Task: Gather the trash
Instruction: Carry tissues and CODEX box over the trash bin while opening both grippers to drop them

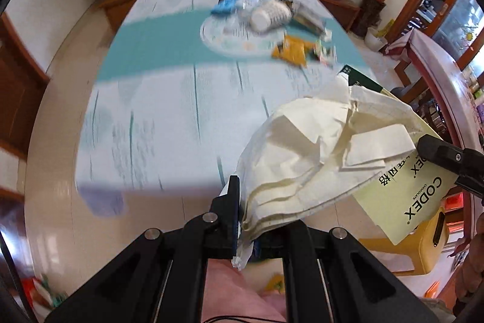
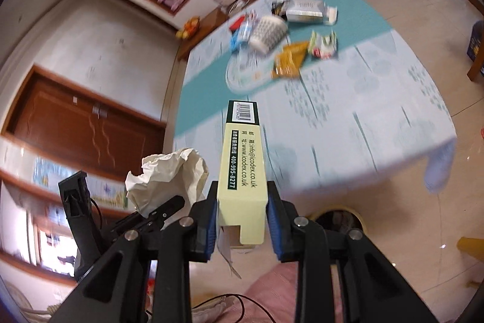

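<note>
Cup (image 2: 267, 32) lying on table (image 2: 378, 117) among wrappers (image 2: 289, 59), tissue (image 2: 169, 177) left of box (image 2: 242, 171)

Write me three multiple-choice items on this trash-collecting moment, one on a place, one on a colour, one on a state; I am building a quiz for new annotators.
1. Where does the paper cup lie?
A. on its side on the table
B. upright on the floor
C. in the right tool

2. What colour is the side of the box in the right tool?
A. red
B. pale yellow
C. black all over

3. What does the left tool do?
A. stands open and bare
B. is shut on the crumpled tissue
C. is shut on the orange wrapper

Key: 1 A, the cup's rim faces sideways beside the wrappers on the tablecloth; 2 B, the long face between the blue pads is pale yellow; 3 B, the tissue's end is pinched at the fingertips.
</note>
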